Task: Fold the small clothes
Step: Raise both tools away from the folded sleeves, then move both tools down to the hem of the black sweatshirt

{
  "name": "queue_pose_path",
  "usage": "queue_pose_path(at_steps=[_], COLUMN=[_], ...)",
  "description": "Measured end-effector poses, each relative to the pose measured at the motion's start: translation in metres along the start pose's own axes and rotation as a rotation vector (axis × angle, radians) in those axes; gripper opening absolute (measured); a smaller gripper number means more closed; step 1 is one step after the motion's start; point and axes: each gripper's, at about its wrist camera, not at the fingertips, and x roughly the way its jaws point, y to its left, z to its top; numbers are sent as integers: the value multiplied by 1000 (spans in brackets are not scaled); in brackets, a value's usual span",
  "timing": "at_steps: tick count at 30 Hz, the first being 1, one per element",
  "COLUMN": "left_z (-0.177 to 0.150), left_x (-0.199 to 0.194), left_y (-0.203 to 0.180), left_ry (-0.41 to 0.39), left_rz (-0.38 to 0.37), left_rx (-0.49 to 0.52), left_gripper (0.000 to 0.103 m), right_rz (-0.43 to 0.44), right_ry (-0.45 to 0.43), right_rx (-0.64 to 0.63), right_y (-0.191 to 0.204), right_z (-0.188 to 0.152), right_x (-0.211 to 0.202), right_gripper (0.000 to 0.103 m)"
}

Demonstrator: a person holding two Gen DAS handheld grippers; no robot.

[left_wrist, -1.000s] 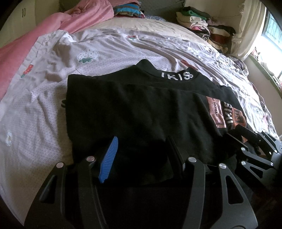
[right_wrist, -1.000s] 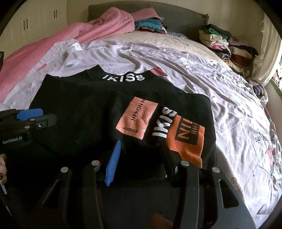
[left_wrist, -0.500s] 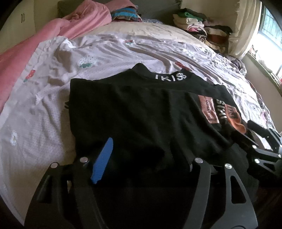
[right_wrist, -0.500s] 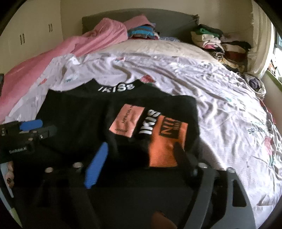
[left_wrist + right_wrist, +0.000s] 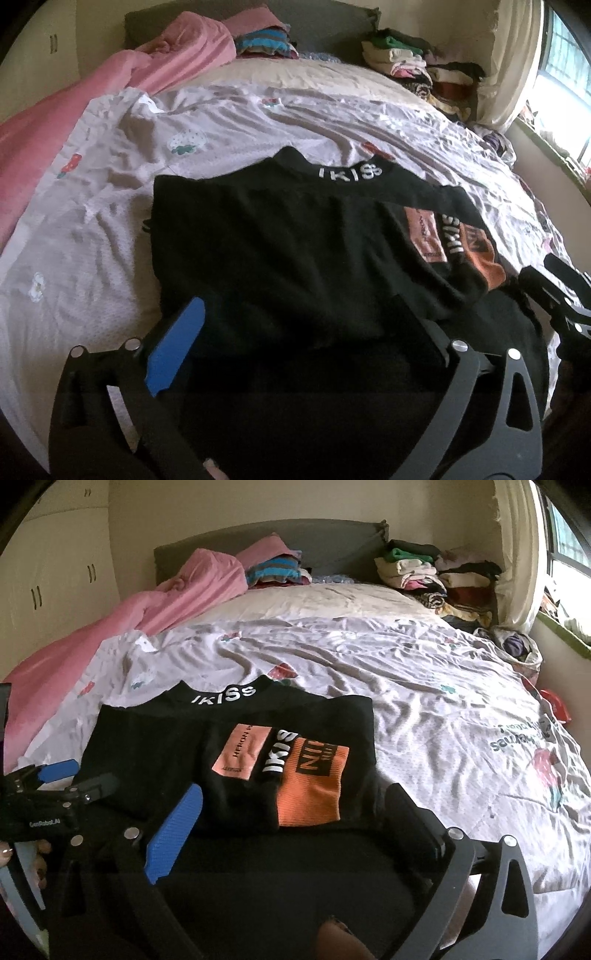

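Left wrist view: 1 folded black knit garment (image 5: 295, 251) with 2 orange patches lies on white printed bedsheet (image 5: 92, 229). 2 grippers, left gripper (image 5: 295, 332) and right gripper (image 5: 291, 808): jaws opening wide, gripping nothing.

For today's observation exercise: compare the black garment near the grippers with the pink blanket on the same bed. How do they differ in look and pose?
1. The black garment carries white lettering and orange patches; the pink blanket looks plain.
2. The black garment lies folded flat with straight edges; the pink blanket is bunched in loose folds.
3. The black garment lies at the near end; the pink blanket runs along the bed's edge to the headboard.
Both rest on the bed.
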Motion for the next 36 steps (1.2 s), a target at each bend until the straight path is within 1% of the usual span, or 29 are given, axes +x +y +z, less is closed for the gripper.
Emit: queue_pose_path(at_steps=[6, 17, 30, 36], left_z=[0, -12, -22, -33], left_x=[-12, -38, -53, -67], left_y=[-2, -10, -11, -10], left_ry=[-50, -91, -97, -91], left_rz=[5, 18, 16, 15], left_rx=[-8, 10, 8, 9], left_gripper=[93, 93, 93, 93], right_rz=[4, 18, 25, 26], right_ry=[-19, -51, -72, -70], right_rx=[-1, 5, -15, -28], right_y=[1, -3, -3, -4], right_z=[-1, -4, -9, -14], right_x=[-12, -34, -58, -68], right_gripper=[99, 99, 99, 99])
